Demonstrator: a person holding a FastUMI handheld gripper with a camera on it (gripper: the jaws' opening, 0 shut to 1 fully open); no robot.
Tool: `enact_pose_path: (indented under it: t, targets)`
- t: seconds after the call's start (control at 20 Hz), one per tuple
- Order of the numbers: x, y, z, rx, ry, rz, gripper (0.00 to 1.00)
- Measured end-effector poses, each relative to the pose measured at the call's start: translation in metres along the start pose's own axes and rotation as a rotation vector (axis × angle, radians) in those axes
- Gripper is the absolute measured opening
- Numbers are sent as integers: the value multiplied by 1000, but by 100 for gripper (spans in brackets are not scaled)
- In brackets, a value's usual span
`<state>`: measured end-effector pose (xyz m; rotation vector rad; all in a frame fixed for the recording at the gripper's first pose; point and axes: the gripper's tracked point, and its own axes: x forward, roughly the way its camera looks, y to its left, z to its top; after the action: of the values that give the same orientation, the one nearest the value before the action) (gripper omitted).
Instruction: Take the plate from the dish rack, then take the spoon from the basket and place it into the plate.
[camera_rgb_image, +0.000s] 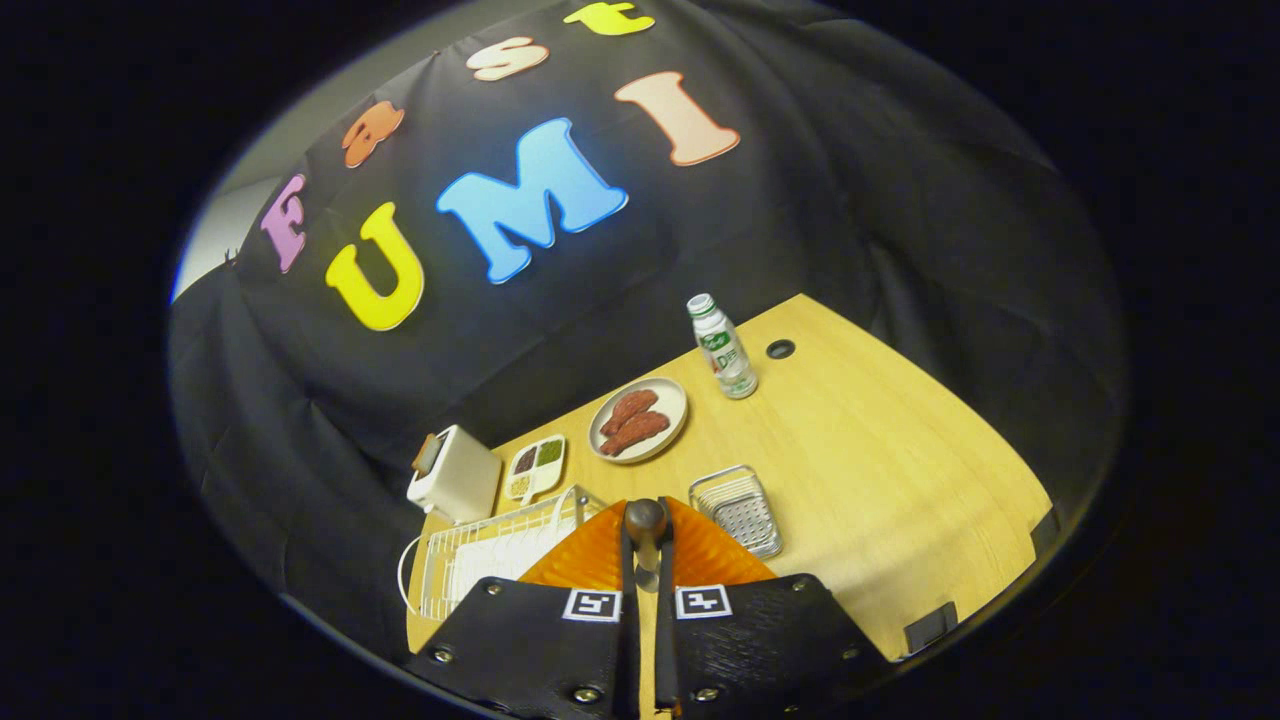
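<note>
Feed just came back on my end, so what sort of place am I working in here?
Probably a staged kitchen tabletop in a recording booth: a wooden table against black cloth, with a wire dish rack, a white toaster and a plate of food. The gripper is shut on a dark-handled utensil, likely the spoon.

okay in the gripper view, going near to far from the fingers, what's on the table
Gripper shut on spoon → metal basket → plate of sausages → bottle.

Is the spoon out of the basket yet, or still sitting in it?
Out. The gripper is shut on the spoon, whose handle end sticks up between the fingers, above the orange plate; the wire basket lies beside it.
</note>
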<state>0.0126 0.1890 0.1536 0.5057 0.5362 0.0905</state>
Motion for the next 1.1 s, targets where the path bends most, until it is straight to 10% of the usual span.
enact_pose_path:
  t: [1.1]
  targets:
    - [50, 120, -249, 2, 407, 206, 6]
